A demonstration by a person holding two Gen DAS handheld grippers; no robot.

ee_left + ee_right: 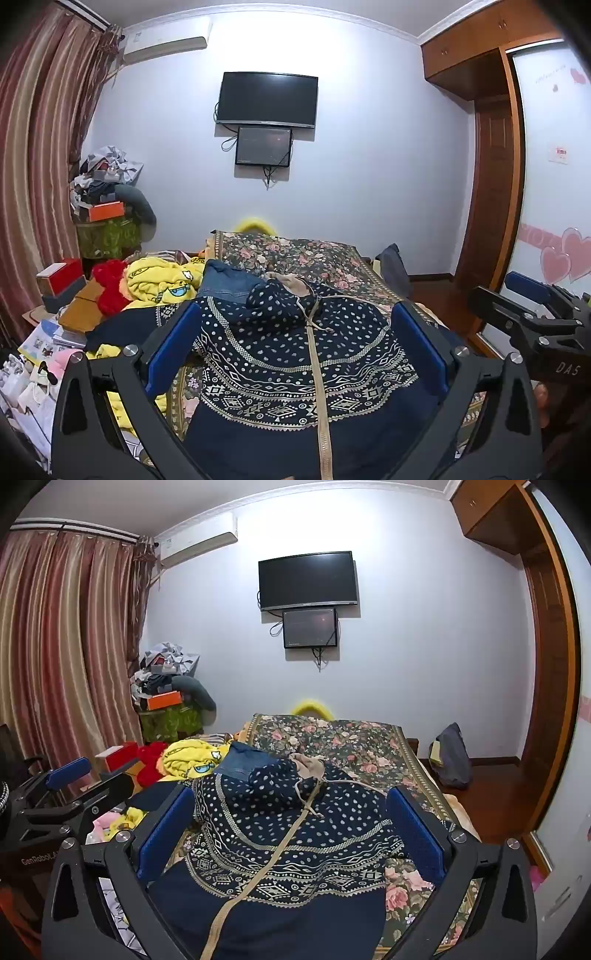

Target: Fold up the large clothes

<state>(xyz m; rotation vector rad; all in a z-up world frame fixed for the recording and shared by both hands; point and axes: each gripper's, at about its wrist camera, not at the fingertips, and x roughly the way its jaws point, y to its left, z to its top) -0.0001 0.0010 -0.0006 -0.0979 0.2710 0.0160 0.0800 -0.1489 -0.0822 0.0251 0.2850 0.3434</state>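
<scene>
A large navy patterned garment with a tan zipper band lies spread on the bed, its hood end bunched at the far side; it also shows in the right wrist view. My left gripper is open, its blue-padded jaws wide apart above the garment, holding nothing. My right gripper is also open and empty above the same garment. The right gripper shows at the right edge of the left wrist view, and the left gripper at the left edge of the right wrist view.
The bed has a floral cover. Folded jeans, a yellow cartoon blanket and a red cloth lie at the left. Boxes and papers crowd the left side. A wardrobe stands at right, a bag on the floor.
</scene>
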